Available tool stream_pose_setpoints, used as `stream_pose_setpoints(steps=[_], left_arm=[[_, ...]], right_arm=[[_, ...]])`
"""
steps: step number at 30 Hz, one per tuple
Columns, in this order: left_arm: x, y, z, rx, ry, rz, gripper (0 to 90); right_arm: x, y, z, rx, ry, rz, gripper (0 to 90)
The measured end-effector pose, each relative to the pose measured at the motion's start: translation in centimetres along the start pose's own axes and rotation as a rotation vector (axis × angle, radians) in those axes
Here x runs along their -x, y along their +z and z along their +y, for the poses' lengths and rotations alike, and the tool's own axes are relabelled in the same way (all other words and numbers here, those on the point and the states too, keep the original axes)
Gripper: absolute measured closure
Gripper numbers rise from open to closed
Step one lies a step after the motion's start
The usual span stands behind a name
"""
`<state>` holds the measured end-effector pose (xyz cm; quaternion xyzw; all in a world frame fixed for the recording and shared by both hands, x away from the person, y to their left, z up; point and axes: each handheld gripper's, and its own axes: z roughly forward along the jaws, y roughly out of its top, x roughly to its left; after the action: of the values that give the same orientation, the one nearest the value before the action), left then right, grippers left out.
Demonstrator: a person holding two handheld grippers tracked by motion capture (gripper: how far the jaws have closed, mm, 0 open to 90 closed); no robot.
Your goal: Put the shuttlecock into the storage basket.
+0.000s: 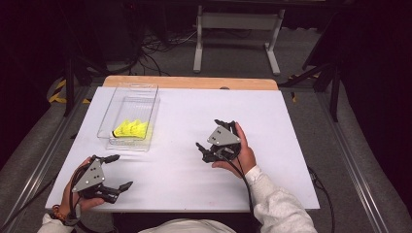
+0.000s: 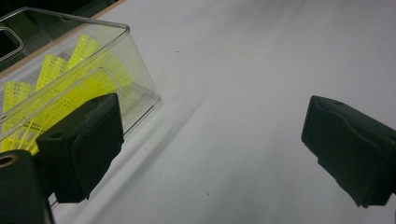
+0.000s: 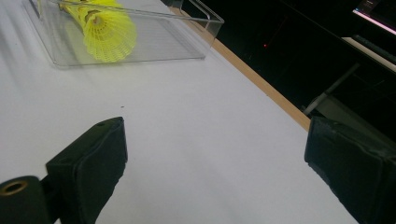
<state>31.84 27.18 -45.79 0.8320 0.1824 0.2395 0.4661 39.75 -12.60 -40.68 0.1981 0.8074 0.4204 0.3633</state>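
The yellow shuttlecocks [image 1: 131,129] are lying nested together on their sides inside the clear plastic box [image 1: 127,102], bunched at its near end, on the left half of the white table [image 1: 272,126]. Their long axis is running roughly across the table, with the dark corks pointing left and the mesh skirts opening to the right, as the right gripper view is showing [image 3: 109,32]. The left gripper [image 1: 116,172] is hovering just in front of the box's near wall, jaws spread wide with nothing between them, and is clearly the nearer of the two; the shuttlecocks are sitting ahead of it and slightly to its left [image 2: 70,84]. The right gripper [image 1: 214,141] is waiting near the table's middle, well apart from the box, jaws likewise parted and empty. The box's upright near wall is standing between the left jaws and the shuttlecocks, so a reach would probably need to come over the rim from above.
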Motion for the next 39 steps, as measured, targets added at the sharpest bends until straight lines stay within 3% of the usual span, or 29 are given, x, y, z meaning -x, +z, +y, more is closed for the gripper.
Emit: stream_pose_setpoints(steps=[39], left_arm=[[0.0,0.0,0.0,0.001,-0.002,0.005,6.6]], right_arm=[[0.4,-2.9,-2.4,0.004,-0.001,-0.056,6.6]])
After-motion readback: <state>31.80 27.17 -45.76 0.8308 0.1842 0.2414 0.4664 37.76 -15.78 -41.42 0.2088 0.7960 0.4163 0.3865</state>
